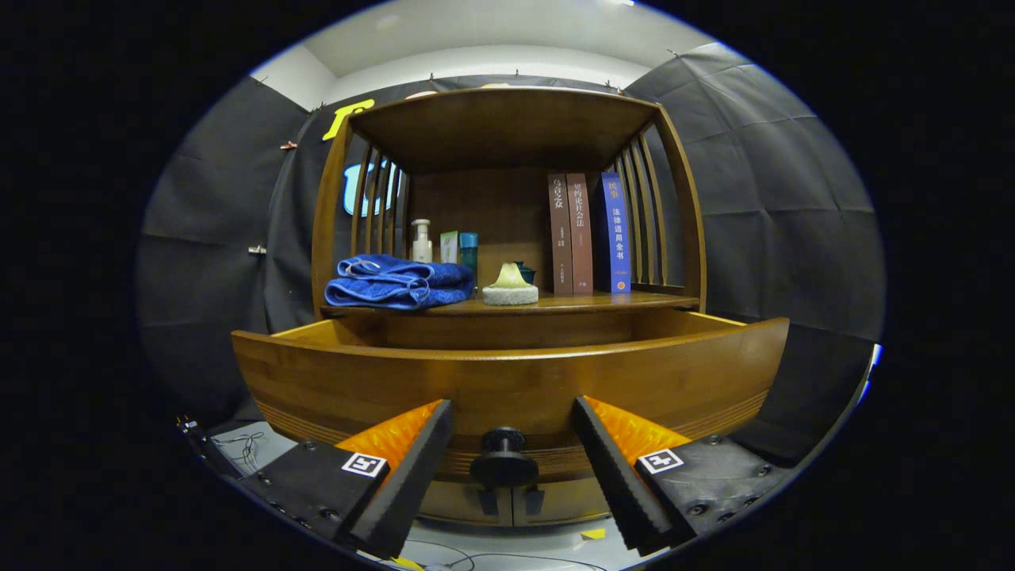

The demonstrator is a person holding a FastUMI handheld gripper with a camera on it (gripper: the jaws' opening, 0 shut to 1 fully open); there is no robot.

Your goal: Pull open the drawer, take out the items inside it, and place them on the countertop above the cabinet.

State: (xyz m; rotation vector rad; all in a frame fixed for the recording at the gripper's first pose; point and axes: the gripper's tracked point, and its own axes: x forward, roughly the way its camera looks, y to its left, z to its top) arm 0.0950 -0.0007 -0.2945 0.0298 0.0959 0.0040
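Facing a wooden cabinet [507, 238] with its drawer [507, 381] pulled out toward the camera. Gripper [511, 432] spread wide, holding nothing. Black knob [503, 458] right between the two fingers [412, 468], touching neither. Inside of the drawer hidden behind its tall front, so cannot tell what lies there. On the countertop [571, 302] above the drawer: blue towel [396, 281] folded at the left front edge, small pale cake-like thing [510, 287] near the middle front, three books [588, 232] standing upright at the back right. White pump bottle [422, 242] and two small cartons [460, 247] at the back left, behind the towel.
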